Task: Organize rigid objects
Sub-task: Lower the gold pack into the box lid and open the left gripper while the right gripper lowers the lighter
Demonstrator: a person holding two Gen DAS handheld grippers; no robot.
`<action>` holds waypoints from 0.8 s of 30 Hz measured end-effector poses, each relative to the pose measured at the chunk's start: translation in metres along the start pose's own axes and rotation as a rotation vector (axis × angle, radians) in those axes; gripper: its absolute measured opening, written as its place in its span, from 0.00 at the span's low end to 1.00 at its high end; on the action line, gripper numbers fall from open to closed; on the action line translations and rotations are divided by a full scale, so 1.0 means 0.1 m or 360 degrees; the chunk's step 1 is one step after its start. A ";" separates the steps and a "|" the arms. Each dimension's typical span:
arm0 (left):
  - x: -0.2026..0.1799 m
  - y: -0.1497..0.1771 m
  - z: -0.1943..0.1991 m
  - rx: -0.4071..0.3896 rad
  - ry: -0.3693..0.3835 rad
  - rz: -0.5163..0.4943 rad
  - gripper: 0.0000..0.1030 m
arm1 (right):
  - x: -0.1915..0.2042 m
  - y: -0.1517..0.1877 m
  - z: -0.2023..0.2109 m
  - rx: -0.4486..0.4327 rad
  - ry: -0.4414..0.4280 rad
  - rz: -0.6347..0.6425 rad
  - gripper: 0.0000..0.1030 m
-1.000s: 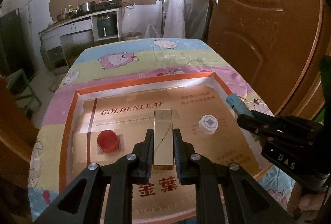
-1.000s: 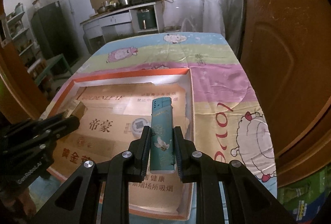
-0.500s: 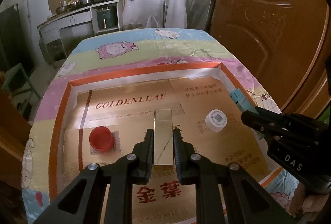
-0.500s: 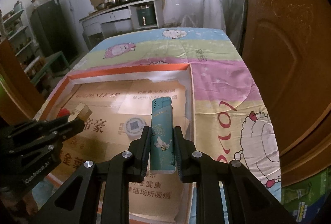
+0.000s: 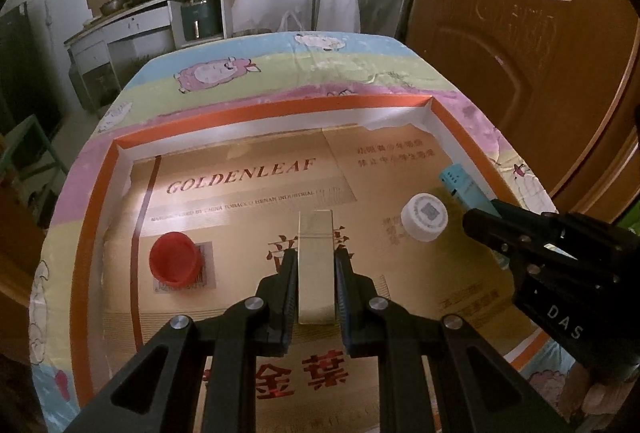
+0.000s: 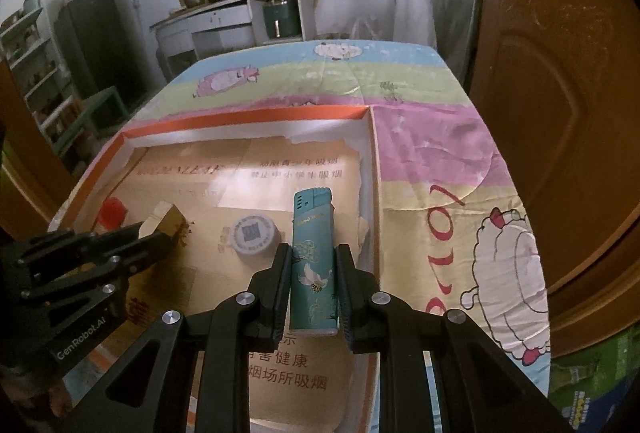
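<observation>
the left tongs (image 5: 316, 269), clamped on the gold block (image 5: 316, 265), have sunk closer to the tray (image 5: 280, 103) floor since a second ago, so a set-down looks near. the right tongs (image 6: 312, 273) grip the teal lighter (image 6: 313, 261) by the tray's right wall. open room lies between the red cap (image 5: 174, 259) and white cap (image 5: 424, 211); the raised orange rim hems every side.
</observation>
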State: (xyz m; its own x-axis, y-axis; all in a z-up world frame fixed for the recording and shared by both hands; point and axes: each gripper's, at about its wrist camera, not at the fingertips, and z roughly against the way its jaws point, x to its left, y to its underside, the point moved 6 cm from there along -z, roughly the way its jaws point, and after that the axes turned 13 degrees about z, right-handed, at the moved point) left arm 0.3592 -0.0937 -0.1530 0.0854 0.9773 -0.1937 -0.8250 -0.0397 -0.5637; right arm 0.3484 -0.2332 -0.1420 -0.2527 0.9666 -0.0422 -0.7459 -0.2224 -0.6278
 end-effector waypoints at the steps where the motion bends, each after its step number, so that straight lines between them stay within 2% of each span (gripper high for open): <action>1: 0.00 0.00 -0.01 0.0003 -0.0003 -0.0001 0.18 | 0.01 0.00 -0.01 -0.0001 0.0002 0.0007 0.22; 24: 0.02 0.00 -0.03 -0.0003 0.0044 0.0025 0.18 | 0.08 -0.01 -0.09 0.0008 0.0025 0.0068 0.22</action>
State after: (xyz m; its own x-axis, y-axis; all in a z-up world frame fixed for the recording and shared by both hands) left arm 0.3612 -0.0923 -0.1562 0.0875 0.9705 -0.2246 -0.8254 -0.0556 -0.5618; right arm 0.3526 -0.2240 -0.1484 -0.2747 0.9581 -0.0812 -0.7377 -0.2642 -0.6213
